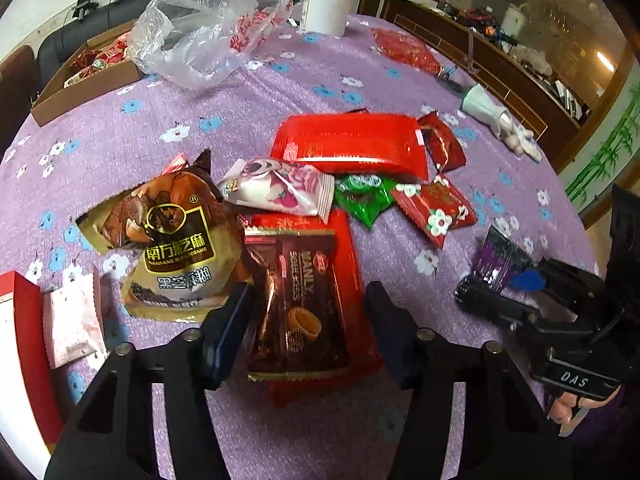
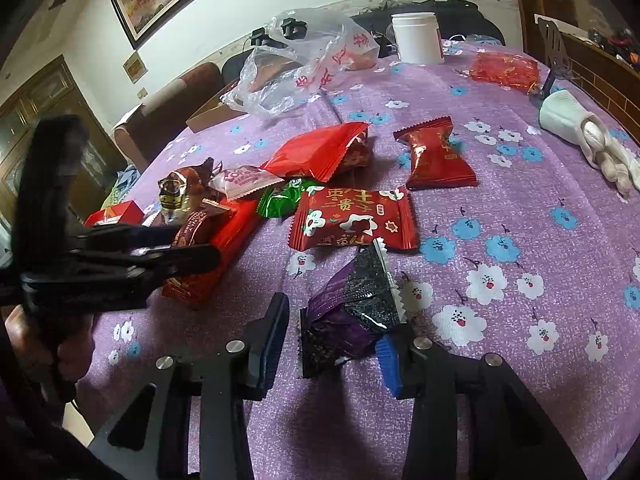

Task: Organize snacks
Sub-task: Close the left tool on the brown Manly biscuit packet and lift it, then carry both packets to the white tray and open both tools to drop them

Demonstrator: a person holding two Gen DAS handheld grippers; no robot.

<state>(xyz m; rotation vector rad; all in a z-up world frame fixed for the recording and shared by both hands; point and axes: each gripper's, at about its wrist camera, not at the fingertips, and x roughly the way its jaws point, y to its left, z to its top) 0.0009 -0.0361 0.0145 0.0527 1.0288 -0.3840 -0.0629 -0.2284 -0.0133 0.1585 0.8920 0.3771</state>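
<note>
Purple floral cloth (image 1: 248, 96) is covering a round table, with a cardboard box (image 1: 86, 90), a crumpled clear plastic bag (image 1: 200, 28) and a white jar (image 1: 326, 8) sitting toward its far side. Working left to right across the near pile in the left wrist view: a red carton (image 1: 20, 344) and a pale pink sachet (image 1: 74, 326) are lying at the edge, then a gold sesame pouch (image 1: 172, 244), a pink-and-white packet (image 1: 280, 192), the brown wafer pack (image 1: 298, 304) resting on a long red pack (image 1: 344, 248), a green candy (image 1: 362, 198), a red flower-printed packet (image 1: 436, 208), and finally the purple wrapper (image 1: 498, 262) off to the right. All appear light, crinkly and slick-filmed, so they are likely to slide or deform; pinching across the flat body, not the crimped ends, looks safest. The left gripper (image 1: 306, 328) is standing wide apart, its pads flanking the brown wafer pack; the left pad is sitting at the pack's edge, though whether either pad is touching it cannot be told. The right gripper (image 2: 334, 344) is likewise spread, with the purple wrapper (image 2: 352, 316) lying between the fingers and leaning against the right pad (image 2: 388, 364); no squeeze is evident. In the right wrist view the left gripper (image 2: 192, 248) is showing beside the long red pack (image 2: 216, 256).
</note>
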